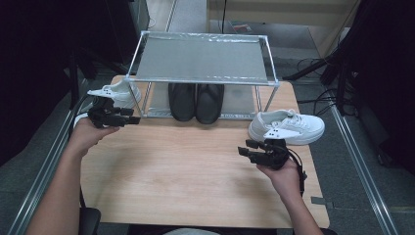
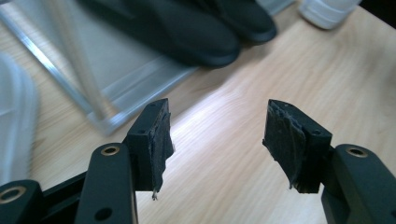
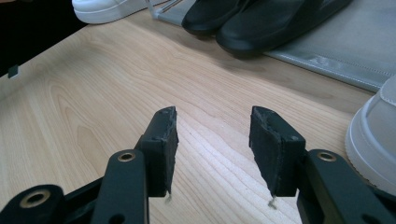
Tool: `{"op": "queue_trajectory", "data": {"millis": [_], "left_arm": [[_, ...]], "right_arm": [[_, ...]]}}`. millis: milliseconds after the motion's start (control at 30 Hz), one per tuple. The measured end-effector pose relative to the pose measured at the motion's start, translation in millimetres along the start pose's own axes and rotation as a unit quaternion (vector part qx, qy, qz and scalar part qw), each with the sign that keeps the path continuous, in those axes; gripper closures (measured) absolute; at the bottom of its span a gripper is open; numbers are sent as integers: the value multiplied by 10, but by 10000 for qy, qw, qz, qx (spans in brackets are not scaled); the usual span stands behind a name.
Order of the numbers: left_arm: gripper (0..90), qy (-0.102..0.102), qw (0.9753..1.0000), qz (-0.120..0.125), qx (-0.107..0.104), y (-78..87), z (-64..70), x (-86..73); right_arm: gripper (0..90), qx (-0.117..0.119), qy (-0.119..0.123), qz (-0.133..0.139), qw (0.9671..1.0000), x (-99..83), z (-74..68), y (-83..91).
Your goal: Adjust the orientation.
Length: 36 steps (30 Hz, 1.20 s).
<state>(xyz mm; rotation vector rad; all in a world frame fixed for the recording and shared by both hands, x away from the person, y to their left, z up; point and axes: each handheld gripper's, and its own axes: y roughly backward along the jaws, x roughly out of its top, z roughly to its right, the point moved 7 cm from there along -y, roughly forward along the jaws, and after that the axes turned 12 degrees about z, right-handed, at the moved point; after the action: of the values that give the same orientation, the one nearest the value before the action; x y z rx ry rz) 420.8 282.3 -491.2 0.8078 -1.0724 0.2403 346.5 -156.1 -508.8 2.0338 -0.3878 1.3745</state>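
A pair of black shoes (image 1: 195, 101) stands on the lower shelf of a metal shoe rack (image 1: 203, 58). One white sneaker (image 1: 287, 126) lies on the wooden table (image 1: 195, 166) right of the rack. Another white sneaker (image 1: 117, 92) sits by the rack's left leg. My left gripper (image 1: 135, 116) hovers open just in front of the left sneaker, holding nothing. My right gripper (image 1: 243, 147) is open and empty, in front of the right sneaker. In the left gripper view the open left gripper (image 2: 217, 135) faces the black shoes (image 2: 187, 32). The right gripper (image 3: 213, 140) points toward the black shoes (image 3: 261, 23), with a white sneaker (image 3: 373, 135) at its right.
The rack's grey top shelf (image 1: 200, 58) is bare. Its corner post (image 2: 88, 79) rises close to the left gripper. Bare wood stretches between the two grippers. Metal rails (image 1: 362, 166) run along both sides of the table, and cables lie on the floor at the right.
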Motion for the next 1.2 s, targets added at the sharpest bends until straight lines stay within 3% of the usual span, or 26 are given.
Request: {"op": "queue_trajectory", "data": {"millis": [133, 267, 467, 533, 633, 700, 800, 900, 1067, 1133, 1200], "left_arm": [[430, 95, 9996, 44, 274, 63, -214, -79], [447, 66, 9987, 74, 491, 134, -397, -114], [459, 280, 9963, 288, 762, 241, -648, -152], [461, 271, 9953, 258, 894, 262, -715, -143], [450, 327, 9934, 403, 1023, 297, -799, -60], [453, 247, 9920, 398, 1170, 320, -866, 17], [463, 209, 9929, 215, 1150, 330, -962, 109], [470, 264, 9931, 212, 1120, 299, -1061, 170], [470, 247, 9927, 44, 1183, 202, -1240, 158], [468, 402, 9917, 154, 1215, 186, -1319, 140], [494, 555, 9904, 20, 1269, 157, -1402, 62]], "right_arm": [[531, -46, -17, -28, 10000, -26, 6, 18], [529, -125, 1, -37, 9999, -51, 19, 71], [525, -257, -9, -49, 9997, -88, 47, 147], [524, -285, -34, -55, 9996, -98, 48, 164], [524, -348, 28, -116, 9993, -118, 51, 182], [522, -374, 37, -126, 9992, -126, 54, 186], [521, -394, 37, -153, 9991, -137, 53, 185], [521, -398, 45, -172, 9990, -144, 60, 176], [521, -391, -26, -150, 9991, -140, 54, 160], [521, -392, -1, -160, 9991, -139, 53, 156], [521, -383, 3, -163, 9991, -140, 51, 155]]}}
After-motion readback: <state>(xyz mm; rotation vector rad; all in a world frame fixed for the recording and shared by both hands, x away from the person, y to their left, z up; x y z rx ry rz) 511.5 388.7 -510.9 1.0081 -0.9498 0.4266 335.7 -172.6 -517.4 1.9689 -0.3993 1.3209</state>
